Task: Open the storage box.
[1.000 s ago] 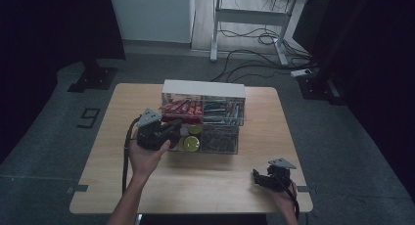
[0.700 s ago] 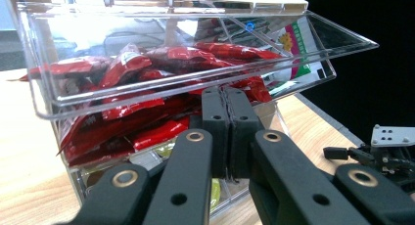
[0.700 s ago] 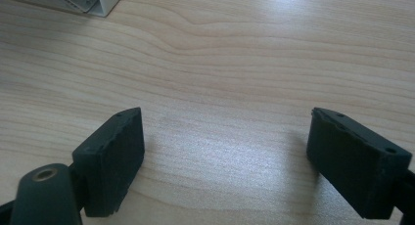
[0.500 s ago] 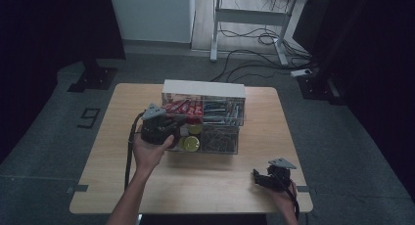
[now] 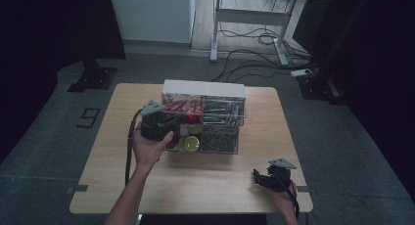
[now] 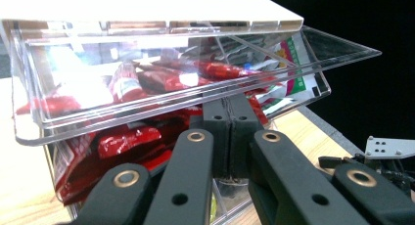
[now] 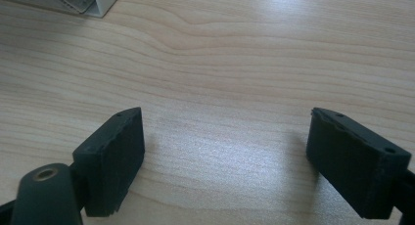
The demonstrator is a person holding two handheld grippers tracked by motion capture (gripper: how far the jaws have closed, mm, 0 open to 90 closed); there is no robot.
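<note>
Now the left gripper (image 6: 230, 122), fingers pressed together, lifts the clear lid (image 6: 195, 83) halfway; right gripper (image 7: 225, 161) fingers rest spread.

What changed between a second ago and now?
The left gripper moved a little up the high view, toward the clear organizer box, jaws shut, at the red packets' compartment under its tilted clear flap. The right gripper stayed at the table's near right corner, jaws open and empty.
</note>
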